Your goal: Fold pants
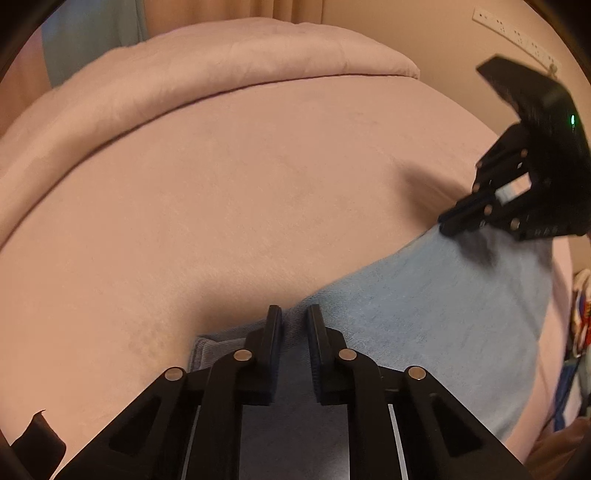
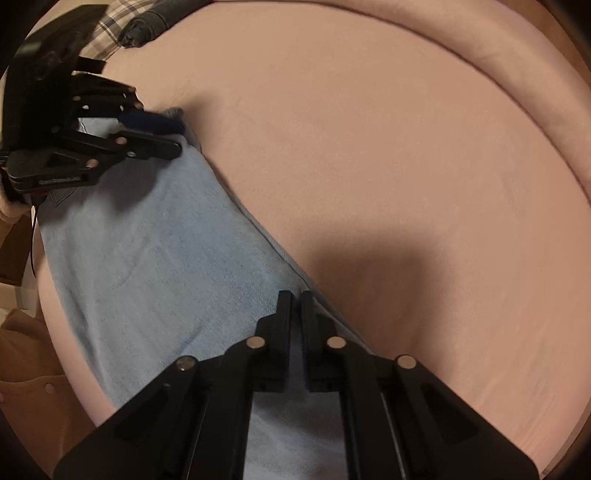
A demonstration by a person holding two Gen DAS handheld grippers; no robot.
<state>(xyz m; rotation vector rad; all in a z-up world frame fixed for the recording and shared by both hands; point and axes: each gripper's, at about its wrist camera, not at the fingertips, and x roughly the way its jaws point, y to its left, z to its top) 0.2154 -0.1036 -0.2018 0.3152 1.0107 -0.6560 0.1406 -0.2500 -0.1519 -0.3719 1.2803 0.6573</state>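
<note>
Left tool (image 1: 293, 314) pinches the far edge of the light blue pants (image 1: 424, 317) between narrow jaws; right tool (image 2: 297, 299) grips the same edge further along. Beyond this edge the pink bed (image 1: 221, 184) lies wide and bare.

Pink bedcover (image 1: 221, 184), spread flat; folded pink blanket (image 1: 258, 51) laid at far edge. White socket strip (image 1: 517, 35) mounted on wall. Plaid cloth (image 2: 110, 33) left at corner.
</note>
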